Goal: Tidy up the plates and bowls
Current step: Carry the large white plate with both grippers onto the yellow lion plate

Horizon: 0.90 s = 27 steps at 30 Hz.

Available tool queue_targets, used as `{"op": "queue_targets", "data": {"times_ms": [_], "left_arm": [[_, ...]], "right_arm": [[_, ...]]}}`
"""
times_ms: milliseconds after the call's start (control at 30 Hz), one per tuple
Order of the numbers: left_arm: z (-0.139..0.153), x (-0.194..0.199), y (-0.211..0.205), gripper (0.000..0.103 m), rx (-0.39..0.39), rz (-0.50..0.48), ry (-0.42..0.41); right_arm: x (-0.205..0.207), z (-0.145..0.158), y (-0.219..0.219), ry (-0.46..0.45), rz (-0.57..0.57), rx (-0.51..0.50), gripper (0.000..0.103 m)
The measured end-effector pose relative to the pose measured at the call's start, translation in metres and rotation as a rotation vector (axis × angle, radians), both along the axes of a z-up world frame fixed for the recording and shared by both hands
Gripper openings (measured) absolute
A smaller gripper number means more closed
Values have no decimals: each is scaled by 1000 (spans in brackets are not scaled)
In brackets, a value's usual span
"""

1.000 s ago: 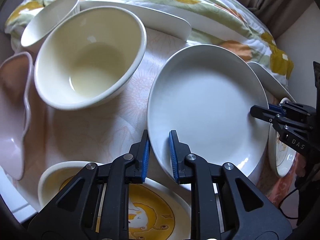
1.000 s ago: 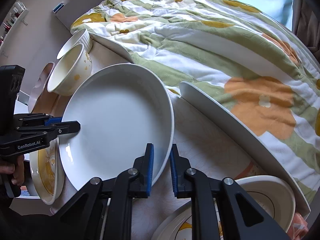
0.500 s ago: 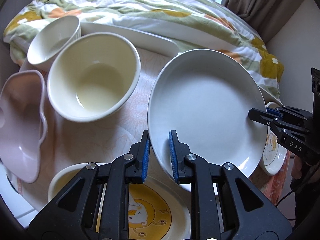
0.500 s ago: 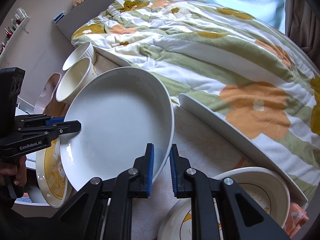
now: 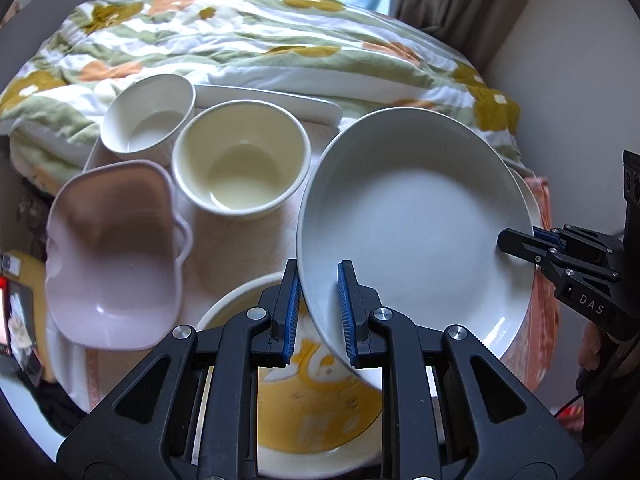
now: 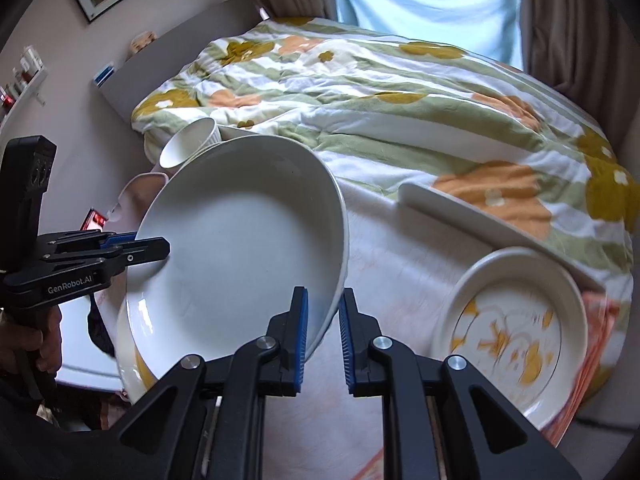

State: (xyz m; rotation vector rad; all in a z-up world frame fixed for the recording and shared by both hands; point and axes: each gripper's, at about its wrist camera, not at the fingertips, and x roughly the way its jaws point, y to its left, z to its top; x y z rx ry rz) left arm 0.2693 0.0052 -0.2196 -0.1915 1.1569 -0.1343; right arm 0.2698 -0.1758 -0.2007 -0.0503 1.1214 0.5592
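A large white plate (image 5: 416, 220) hangs in the air between both grippers, above the table. My left gripper (image 5: 318, 312) is shut on its near left rim. My right gripper (image 6: 322, 336) is shut on the opposite rim and shows at the right of the left wrist view (image 5: 520, 242). Under the plate lies a yellow-patterned plate (image 5: 320, 412). A cream bowl (image 5: 240, 164), a small white bowl (image 5: 148, 116) and a pink dish (image 5: 112, 256) stand to the left. A second yellow-patterned plate (image 6: 512, 328) lies at the right.
A long white platter (image 6: 492, 224) lies along the table's far edge against the flowered quilt (image 6: 380, 92) on the bed. The tablecloth (image 6: 400, 260) shows between the plates. A wall stands close on the right.
Both grippers have lifted the white plate higher off the table. The bowls and the other plates have dropped further away in both views.
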Motion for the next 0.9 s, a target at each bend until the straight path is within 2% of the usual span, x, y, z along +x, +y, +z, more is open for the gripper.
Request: {"op": "queue_targets", "data": {"times_ms": [200,400,533,800,900], "left_arm": [[-11,-43,33,16,2,-124,21],[-36,-76,54,16,2,-172,61],[-50,-82,61,16,-4,-186,72],[-68,-72,60,16,-16,-214,91],[-75,-70,55,16,-20,-219,100]], "right_arm": [[-67,-4,33,23,-130,-15,14],[-104,-26,54,61,-203,-22,14],[-116,-40,61,73,-232,-31,14],[-117,-44,68,31,-255,-63,14],[-116,-48,72,19,-256,-105,14]]}}
